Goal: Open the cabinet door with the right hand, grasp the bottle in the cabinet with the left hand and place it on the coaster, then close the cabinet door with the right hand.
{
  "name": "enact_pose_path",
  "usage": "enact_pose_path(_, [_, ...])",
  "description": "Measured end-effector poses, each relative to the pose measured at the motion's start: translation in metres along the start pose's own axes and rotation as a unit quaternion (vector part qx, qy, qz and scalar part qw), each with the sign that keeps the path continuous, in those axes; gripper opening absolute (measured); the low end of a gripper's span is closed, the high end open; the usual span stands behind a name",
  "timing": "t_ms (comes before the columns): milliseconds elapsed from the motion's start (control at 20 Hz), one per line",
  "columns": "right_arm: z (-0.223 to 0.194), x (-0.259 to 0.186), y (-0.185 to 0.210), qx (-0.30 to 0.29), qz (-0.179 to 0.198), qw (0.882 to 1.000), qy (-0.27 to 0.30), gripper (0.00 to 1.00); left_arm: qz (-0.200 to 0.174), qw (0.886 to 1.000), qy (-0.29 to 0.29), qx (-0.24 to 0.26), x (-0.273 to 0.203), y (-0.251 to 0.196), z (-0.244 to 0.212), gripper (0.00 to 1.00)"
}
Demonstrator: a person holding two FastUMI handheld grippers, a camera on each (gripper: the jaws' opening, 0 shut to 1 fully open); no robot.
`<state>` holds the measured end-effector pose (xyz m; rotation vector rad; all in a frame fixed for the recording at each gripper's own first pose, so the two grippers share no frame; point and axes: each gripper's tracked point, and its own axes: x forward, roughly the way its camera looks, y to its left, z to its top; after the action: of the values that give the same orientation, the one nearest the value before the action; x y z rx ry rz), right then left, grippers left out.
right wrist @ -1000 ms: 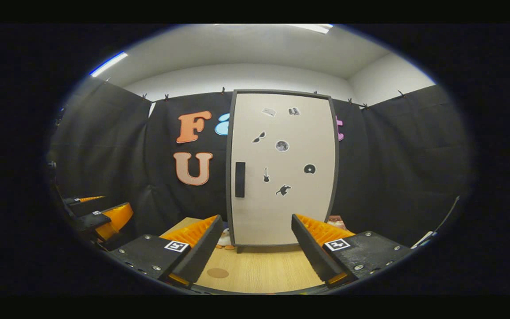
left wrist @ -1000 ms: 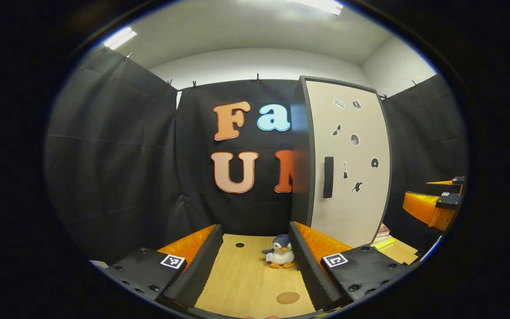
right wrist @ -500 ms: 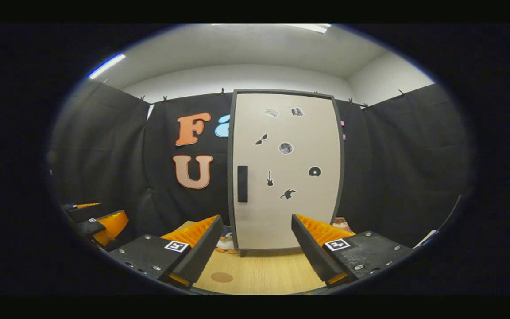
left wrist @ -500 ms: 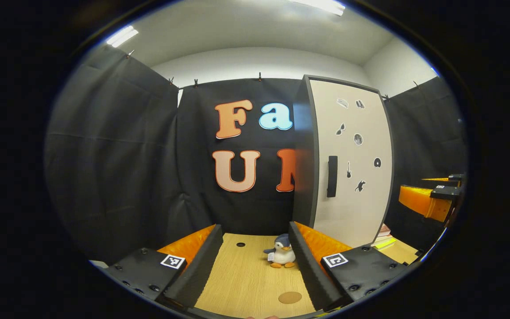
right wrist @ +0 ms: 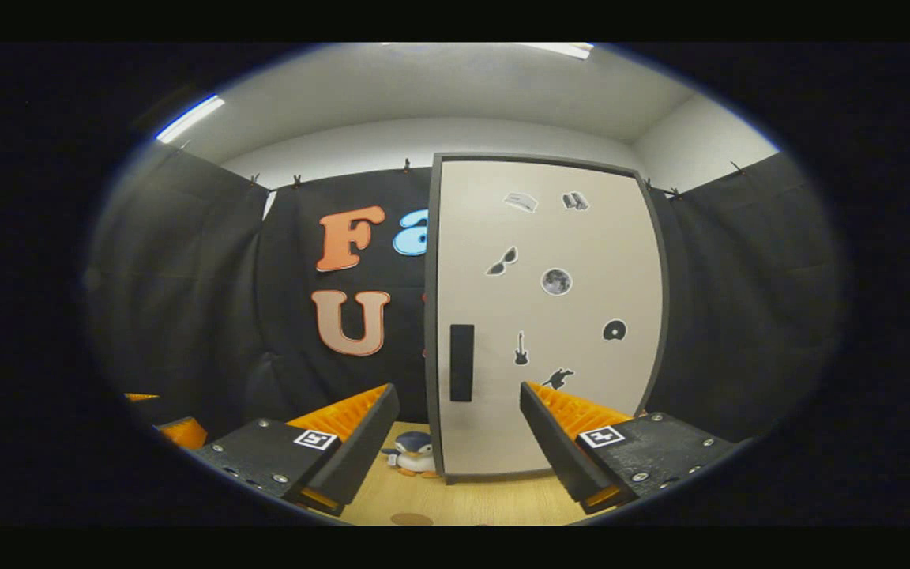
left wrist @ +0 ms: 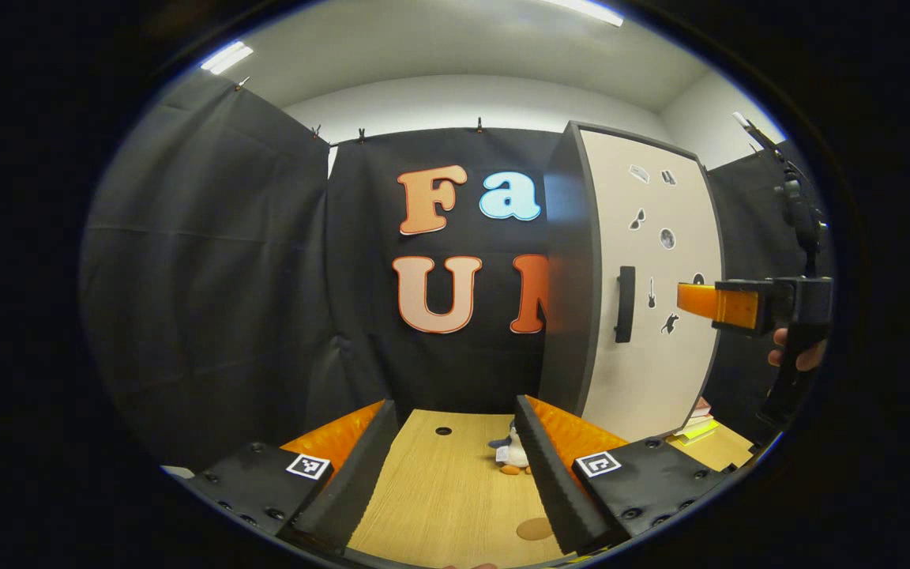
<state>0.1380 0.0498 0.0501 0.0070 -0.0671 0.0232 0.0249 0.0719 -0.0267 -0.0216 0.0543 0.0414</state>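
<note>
Right gripper view showed the right hand-held gripper (right wrist: 459, 442) open and empty, facing the closed cabinet door (right wrist: 550, 316); its upright handle (right wrist: 461, 363) stood just ahead, between the fingers. The left hand-held gripper (left wrist: 451, 474) hung open, farther off.

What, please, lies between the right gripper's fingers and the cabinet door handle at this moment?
Nothing: in the right gripper view, the open right gripper faces the handle across bare air.
</note>
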Motion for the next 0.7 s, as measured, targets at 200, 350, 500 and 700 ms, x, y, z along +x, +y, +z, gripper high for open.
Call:
enact_pose_path(200, [-0.003, 0.045, 0.005, -0.007, -0.008, 1.000, 0.004, 0.93, 0.001, 1.000, 0.011, 0.000, 0.025, 0.009, -0.010, 0.97])
enact_pose_path(350, [-0.009, 0.077, 0.005, -0.019, -0.015, 1.000, 0.011, 0.96, 0.004, 1.000, 0.017, 0.004, 0.040, 0.016, -0.017, 0.97])
enact_pose_path(500, [-0.014, 0.108, 0.005, -0.016, -0.017, 1.000, 0.011, 0.96, 0.007, 1.000, 0.025, 0.005, 0.048, 0.024, -0.024, 0.97])
enact_pose_path(700, [-0.030, 0.143, 0.002, -0.009, -0.026, 0.999, 0.024, 0.93, 0.006, 1.000, 0.025, 0.010, 0.058, 0.031, -0.024, 0.97])
